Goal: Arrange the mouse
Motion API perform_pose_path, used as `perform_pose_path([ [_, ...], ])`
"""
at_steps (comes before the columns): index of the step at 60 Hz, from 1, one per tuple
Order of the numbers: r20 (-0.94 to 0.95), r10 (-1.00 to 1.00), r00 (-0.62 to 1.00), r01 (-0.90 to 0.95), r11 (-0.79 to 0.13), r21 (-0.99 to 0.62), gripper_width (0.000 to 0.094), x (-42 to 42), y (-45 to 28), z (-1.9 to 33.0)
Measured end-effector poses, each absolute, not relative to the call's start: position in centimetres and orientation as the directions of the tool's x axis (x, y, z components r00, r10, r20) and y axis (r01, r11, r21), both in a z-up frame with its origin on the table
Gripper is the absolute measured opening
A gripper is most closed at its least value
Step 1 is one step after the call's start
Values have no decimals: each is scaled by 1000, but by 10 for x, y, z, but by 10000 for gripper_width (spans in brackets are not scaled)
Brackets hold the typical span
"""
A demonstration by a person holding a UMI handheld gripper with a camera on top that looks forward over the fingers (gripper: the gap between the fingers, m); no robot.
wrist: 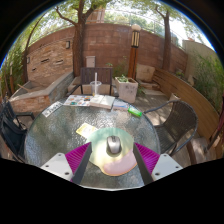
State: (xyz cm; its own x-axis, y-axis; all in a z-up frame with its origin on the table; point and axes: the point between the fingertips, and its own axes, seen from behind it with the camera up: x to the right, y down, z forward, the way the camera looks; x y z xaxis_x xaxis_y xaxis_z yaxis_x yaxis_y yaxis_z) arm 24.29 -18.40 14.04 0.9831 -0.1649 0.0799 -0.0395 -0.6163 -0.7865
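Note:
A grey computer mouse [113, 146] lies on a round, pale multicoloured mouse mat [112, 162] on a round glass table [60, 135]. My gripper [112, 160] is open, with its magenta pads [79, 158] spread wide to either side of the mat. The mouse sits between the fingertips and slightly ahead of them, with a clear gap on both sides. Neither finger touches it.
Beyond the mouse on the table lie a yellow-green note [86, 130], a green object [135, 112], and papers [85, 100]. A white planter box [126, 88] stands at the far edge. Dark chairs [178, 120] flank the table; a brick wall [100, 45] stands behind.

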Motion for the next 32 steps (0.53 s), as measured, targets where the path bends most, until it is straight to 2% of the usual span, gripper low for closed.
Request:
perform_pose_path([
  [12, 127, -168, 978, 7, -579, -815, 870, 212, -256, 195],
  [32, 166, -173, 971, 42, -557, -829, 871, 190, -314, 227],
])
